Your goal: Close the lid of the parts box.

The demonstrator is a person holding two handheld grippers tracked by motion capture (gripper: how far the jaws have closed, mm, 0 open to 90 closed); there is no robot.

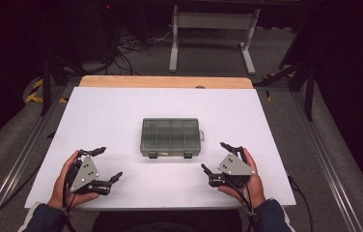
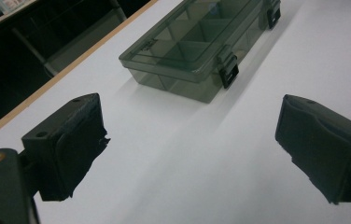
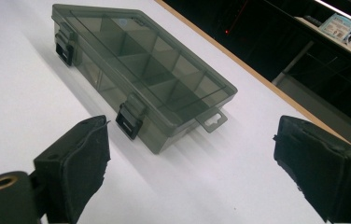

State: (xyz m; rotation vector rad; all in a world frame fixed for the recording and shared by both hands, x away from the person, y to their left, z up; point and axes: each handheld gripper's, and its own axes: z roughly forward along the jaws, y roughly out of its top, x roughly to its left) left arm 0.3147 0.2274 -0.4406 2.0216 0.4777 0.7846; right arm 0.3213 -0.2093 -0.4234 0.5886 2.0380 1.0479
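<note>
A smoky clear plastic compartment box [image 1: 171, 137] lies shut in the middle of the white table [image 1: 121, 116], its two black latches facing the person. My left gripper [image 1: 110, 163] rests near the front left edge, open and holding nothing. My right gripper [image 1: 213, 155] rests near the front right, also open and holding nothing. In the left gripper view the box [image 2: 197, 46] lies ahead beyond the gripper [image 2: 190, 154]. In the right gripper view the box [image 3: 136, 70] lies ahead to the left of the gripper [image 3: 190, 170], with a latch [image 3: 129, 120] close by.
A wooden strip [image 1: 165, 82] runs along the table's far edge. Beyond it stand a white metal frame [image 1: 213, 34] and cables on the dark floor. Metal rails run along both sides of the table.
</note>
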